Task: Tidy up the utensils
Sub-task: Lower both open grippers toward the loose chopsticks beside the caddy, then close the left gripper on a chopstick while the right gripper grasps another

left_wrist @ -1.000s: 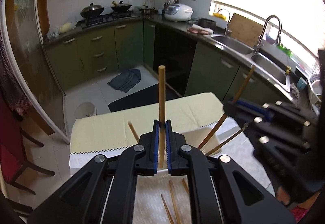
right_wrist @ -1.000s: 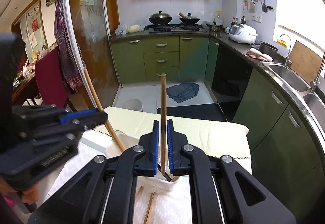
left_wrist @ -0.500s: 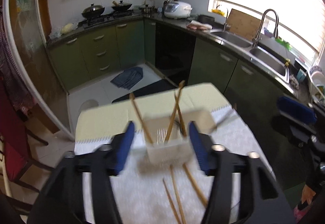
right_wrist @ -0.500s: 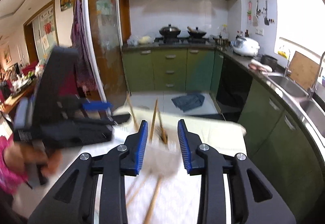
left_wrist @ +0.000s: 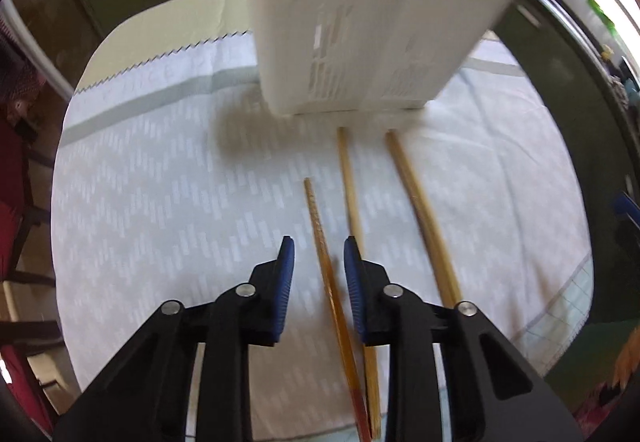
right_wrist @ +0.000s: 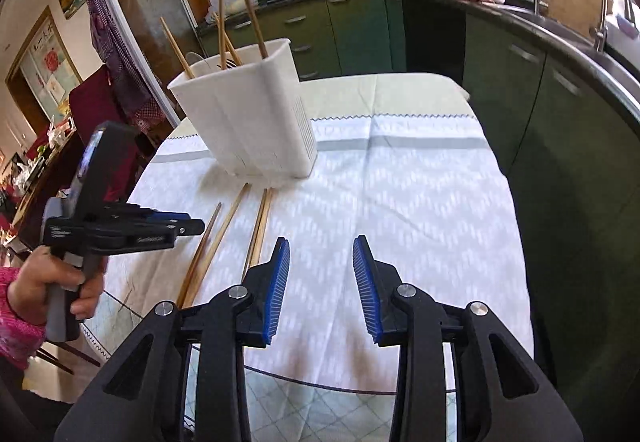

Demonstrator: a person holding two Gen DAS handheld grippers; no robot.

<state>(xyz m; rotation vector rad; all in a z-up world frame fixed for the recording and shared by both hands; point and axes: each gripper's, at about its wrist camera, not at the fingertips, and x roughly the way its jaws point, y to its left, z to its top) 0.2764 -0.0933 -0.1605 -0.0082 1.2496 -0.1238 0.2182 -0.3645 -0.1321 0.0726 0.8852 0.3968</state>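
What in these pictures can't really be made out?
- Left wrist view: the white holder is blurred and cut off by the top edge, hiding its contents.
- Left wrist view: the loose chopsticks run under the left tongs, so their near ends are hidden.
- Right wrist view: how many chopsticks lie loose, since they overlap.

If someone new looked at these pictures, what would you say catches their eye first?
Probably the white utensil holder standing at the far side of the cloth-covered table, with several chopsticks sticking up out of it. Next, the loose chopsticks lying on the cloth in front of it, one running between the open jaws of the left gripper. The right gripper hovers open over bare cloth.
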